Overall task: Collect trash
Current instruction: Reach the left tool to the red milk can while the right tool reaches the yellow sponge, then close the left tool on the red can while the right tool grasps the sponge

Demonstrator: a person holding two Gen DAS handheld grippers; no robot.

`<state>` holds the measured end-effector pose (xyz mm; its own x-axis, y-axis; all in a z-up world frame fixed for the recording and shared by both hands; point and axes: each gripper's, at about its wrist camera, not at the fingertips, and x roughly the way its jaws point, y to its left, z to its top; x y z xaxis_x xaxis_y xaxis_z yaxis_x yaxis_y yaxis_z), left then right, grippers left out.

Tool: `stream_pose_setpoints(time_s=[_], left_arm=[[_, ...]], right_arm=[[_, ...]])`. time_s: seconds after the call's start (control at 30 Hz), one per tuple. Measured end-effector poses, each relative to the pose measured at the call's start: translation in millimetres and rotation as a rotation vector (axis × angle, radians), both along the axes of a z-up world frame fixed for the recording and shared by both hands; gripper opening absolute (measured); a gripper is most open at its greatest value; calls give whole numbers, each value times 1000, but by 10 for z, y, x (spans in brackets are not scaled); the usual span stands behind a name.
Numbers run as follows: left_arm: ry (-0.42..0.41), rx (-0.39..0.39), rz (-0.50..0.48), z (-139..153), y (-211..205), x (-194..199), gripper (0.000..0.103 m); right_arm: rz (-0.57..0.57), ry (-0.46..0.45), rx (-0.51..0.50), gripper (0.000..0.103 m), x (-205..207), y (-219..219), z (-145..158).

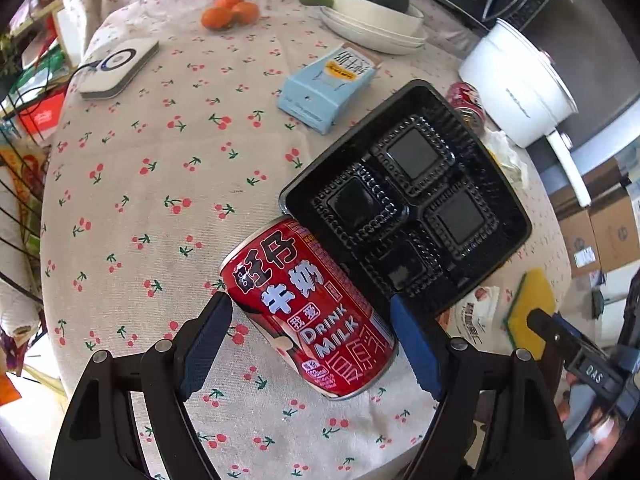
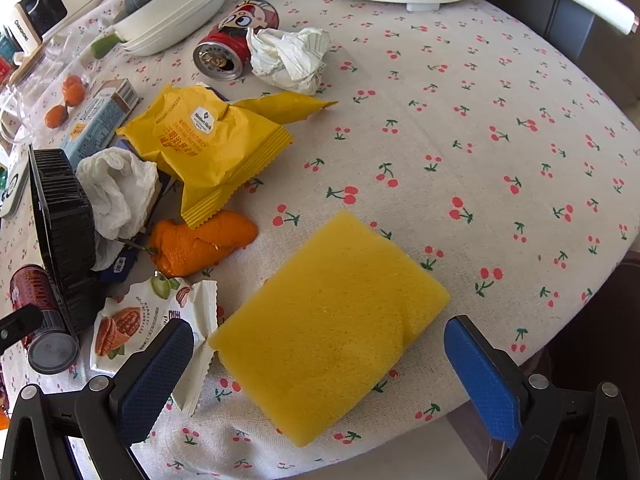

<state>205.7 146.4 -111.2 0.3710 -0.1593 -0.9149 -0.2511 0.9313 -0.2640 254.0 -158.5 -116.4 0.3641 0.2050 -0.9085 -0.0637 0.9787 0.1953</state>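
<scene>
Trash still litters the cherry-print table [image 2: 480, 120]: left gripper [image 1: 310, 316] jaws wide around a red milk can [image 1: 308, 308], right gripper [image 2: 320, 352] wide over a yellow sponge [image 2: 332, 320], nothing gripped.

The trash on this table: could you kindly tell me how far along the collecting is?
Nothing looks collected yet. In hand: the left hand-held gripper stands open around the red milk can, which lies on its side against the black tray; the right hand-held gripper is open over the yellow sponge. Left: the yellow wrapper, orange peel, crumpled tissues, second can and snack packet.
</scene>
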Motion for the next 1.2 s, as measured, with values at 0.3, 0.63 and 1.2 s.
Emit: stream_pose_setpoints(time_s=[0.3, 0.63, 1.2], left_arm=[[49, -73, 112, -142, 78, 14, 62], [17, -77, 86, -16, 185, -139, 56], [-75, -56, -7, 318, 151, -477, 55]], right_arm=[[-14, 24, -18, 103, 54, 41, -176], [-46, 10, 25, 79, 23, -92, -99], [-72, -94, 66, 77, -344, -633, 372]])
